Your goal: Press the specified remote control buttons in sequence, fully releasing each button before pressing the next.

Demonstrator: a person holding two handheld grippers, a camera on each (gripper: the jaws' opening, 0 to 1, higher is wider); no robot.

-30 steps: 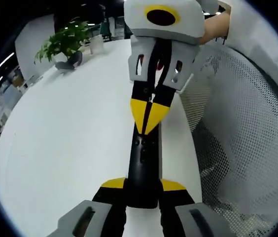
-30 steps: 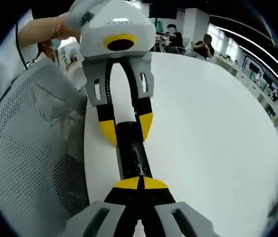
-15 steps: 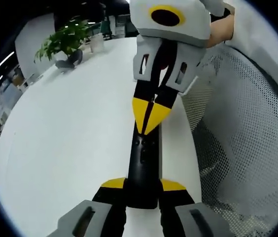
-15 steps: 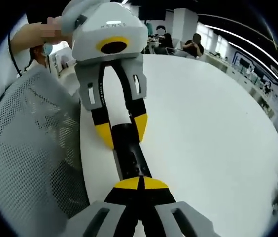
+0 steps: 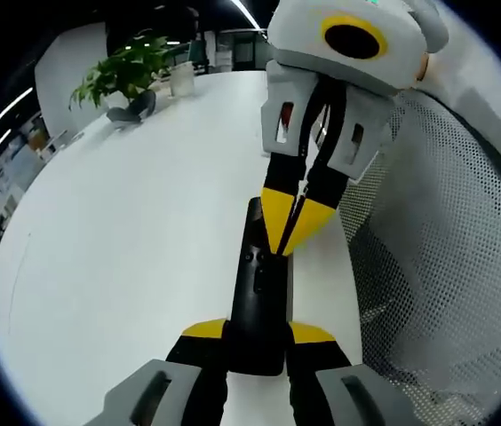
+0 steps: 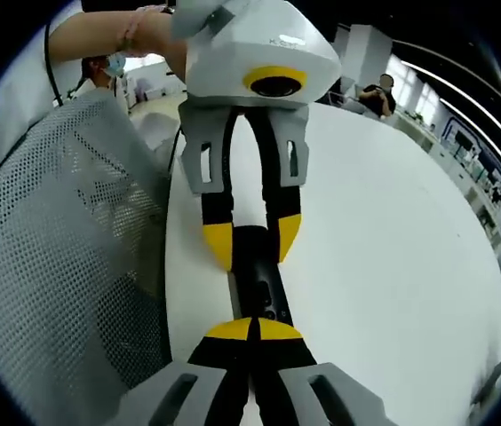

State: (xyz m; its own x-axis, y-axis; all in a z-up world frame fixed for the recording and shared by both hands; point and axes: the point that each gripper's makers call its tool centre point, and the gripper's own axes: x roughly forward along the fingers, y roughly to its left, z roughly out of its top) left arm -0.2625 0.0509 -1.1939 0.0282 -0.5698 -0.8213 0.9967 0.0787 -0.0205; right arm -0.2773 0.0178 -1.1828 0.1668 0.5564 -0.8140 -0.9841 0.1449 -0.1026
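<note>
Spanning both views, the white worktop (image 5: 117, 231) carries the scene, with a mesh chair (image 5: 446, 266) at its near edge and a plant (image 5: 122, 75) at the far side. The remote (image 5: 259, 293) lies lengthwise along that edge, one end clamped between the left claw (image 5: 258, 333)'s jaws; the right gripper view shows the same hold from the other end, jaws on either side of the remote (image 6: 255, 280). The right claw (image 5: 297, 232) is clenched, tips together, used as a single pointer.

Change over the last second: in the left gripper view the right claw's tips sit lower on the remote than a second ago and tilt in from the right, now at the button area; contact with a key cannot be confirmed. The remote's hold is unchanged.

Judgement: a press is under way or just starting; full release must follow before the next key.
</note>
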